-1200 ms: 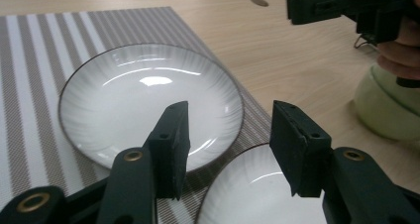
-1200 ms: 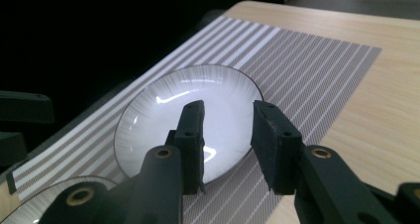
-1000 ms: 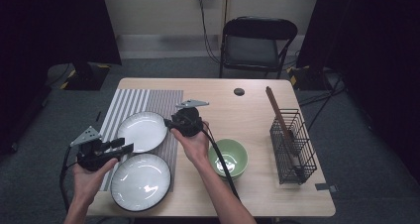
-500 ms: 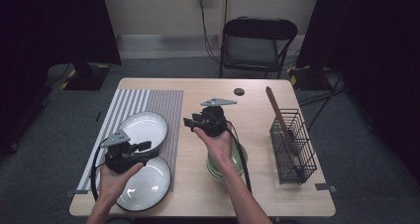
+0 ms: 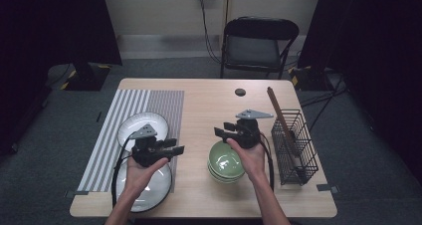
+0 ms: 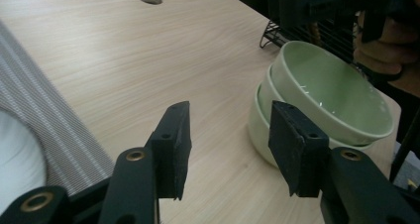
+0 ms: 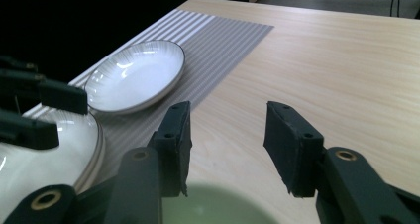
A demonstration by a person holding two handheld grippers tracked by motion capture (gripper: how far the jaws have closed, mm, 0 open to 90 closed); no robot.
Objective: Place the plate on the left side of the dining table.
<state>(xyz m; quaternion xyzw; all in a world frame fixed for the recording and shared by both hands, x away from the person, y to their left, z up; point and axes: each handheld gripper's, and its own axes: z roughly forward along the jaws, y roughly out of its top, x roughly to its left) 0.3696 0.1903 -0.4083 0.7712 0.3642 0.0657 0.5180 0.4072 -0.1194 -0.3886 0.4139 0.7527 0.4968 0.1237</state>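
On the desk (image 5: 199, 105), 2 green bowls (image 5: 226, 164) sit nested, the upper one tilted in the lower; both are empty. The right claw (image 5: 221, 132) hovers just above their far rim, jaws apart and holding nothing. The left claw (image 5: 177, 149) is apart too, held over the near white plate (image 5: 149, 190) and pointing toward the bowls. A second white plate (image 5: 134, 127) lies on the striped mat (image 5: 154, 103). The wire basket (image 5: 294, 148) holds a brown stick (image 5: 279, 116), leaning.
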